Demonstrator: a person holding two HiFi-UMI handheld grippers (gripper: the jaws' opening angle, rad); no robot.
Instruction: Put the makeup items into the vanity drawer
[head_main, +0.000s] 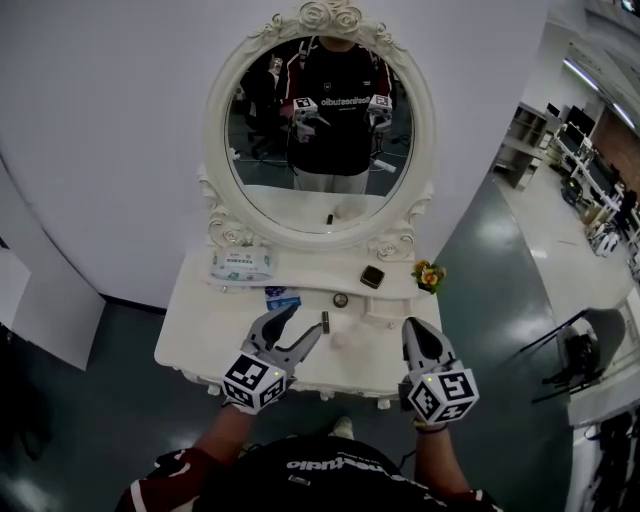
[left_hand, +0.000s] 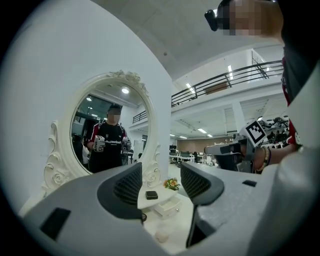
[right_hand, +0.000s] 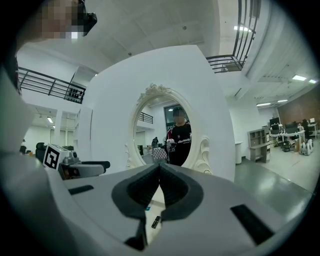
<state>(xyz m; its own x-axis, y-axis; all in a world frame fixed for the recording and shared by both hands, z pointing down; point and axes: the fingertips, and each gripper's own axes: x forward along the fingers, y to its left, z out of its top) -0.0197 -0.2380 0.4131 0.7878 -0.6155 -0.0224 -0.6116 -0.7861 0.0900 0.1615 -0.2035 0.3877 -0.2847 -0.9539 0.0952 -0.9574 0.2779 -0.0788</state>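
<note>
On the white vanity top (head_main: 200, 330) lie a dark lipstick tube (head_main: 325, 321), a blue packet (head_main: 282, 298), a small round item (head_main: 340, 299) and a pale round puff (head_main: 343, 340). A dark square compact (head_main: 372, 277) rests on the raised shelf, above a small white drawer unit (head_main: 385, 310). My left gripper (head_main: 302, 322) hovers over the table's front, open and empty, pointing toward the tube. My right gripper (head_main: 418, 330) hangs at the front right, shut on nothing. The left gripper view shows the compact (left_hand: 151, 195) and the drawer unit (left_hand: 167, 206) between the spread jaws. Below the closed jaws in the right gripper view lies the tube (right_hand: 156, 222).
An oval mirror (head_main: 318, 130) in a carved white frame rises behind the shelf. A tissue pack (head_main: 241, 264) lies at the shelf's left and a small flower bunch (head_main: 428, 274) at its right end. A white wall stands behind; dark floor surrounds the vanity.
</note>
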